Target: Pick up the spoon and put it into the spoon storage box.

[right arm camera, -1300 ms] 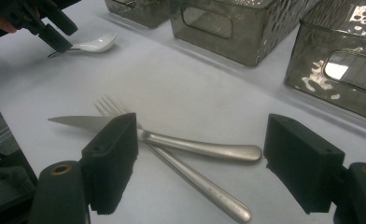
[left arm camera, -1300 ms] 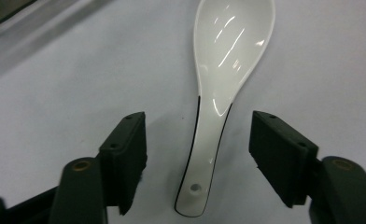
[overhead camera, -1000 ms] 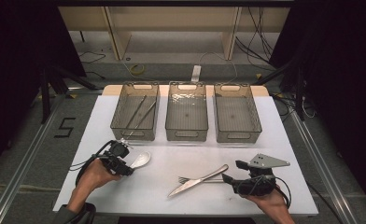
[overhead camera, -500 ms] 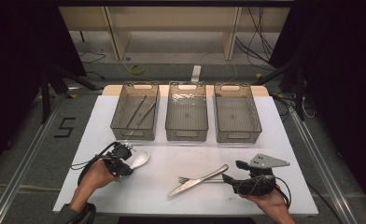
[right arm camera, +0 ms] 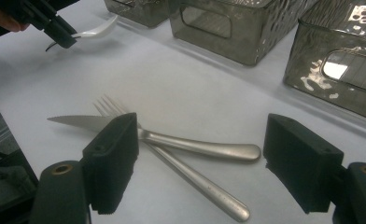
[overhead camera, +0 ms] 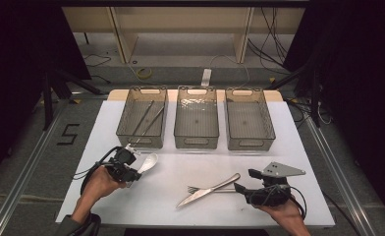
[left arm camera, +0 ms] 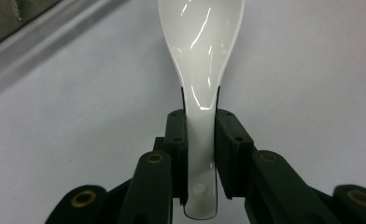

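White ceramic spoon point(left arm camera: 200, 60) is pinched by its handle in my left tongs point(left arm camera: 201, 154), which have just closed, near the surface's point(overhead camera: 151, 196) left edge. My right tongs point(right arm camera: 202, 163) stay spread. Glazed handle may slip when lifted.

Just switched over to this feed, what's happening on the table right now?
A person is working with a gripper in each hand. The left gripper has just closed its jaws on the handle of the white ceramic spoon, near the left smoky plastic bin, which holds two thin dark sticks. The right gripper waits open over the crossed steel knife and steel fork, touching neither. The middle bin and right bin look empty.
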A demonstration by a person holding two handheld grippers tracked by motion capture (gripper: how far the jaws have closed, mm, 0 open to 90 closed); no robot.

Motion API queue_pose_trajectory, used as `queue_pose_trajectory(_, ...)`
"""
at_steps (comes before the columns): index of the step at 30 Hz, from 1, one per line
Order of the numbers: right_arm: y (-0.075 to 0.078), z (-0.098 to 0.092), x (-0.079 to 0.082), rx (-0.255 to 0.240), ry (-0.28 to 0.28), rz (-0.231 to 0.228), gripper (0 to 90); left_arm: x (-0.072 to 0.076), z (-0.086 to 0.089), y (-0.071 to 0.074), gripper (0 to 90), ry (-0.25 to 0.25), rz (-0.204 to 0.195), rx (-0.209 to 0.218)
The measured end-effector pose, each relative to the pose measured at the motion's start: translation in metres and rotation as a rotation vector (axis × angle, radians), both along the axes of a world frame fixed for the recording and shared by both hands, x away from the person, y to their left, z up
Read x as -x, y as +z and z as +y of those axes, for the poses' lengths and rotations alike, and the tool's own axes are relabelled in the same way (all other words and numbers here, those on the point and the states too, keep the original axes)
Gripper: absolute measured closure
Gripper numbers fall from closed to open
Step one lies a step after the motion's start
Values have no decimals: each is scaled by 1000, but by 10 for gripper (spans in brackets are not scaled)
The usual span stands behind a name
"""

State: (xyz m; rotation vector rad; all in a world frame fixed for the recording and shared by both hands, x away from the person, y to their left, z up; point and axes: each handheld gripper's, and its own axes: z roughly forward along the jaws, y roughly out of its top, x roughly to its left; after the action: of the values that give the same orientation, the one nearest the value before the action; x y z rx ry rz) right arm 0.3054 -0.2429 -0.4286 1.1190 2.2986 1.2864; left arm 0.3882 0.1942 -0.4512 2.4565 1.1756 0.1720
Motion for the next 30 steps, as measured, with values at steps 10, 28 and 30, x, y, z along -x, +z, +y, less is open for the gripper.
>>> queue_pose_trajectory(10,0,0,0,-2,-1,1,276,6,-6,17,756,-15,-64,124)
queue_pose_trajectory(28,0,-3,-1,-18,-14,-5,275,-9,-30,38,756,-29,-149,255)
queue_pose_trajectory(30,0,-3,-1,-17,-16,-4,274,-16,-34,38,756,-30,-151,260)
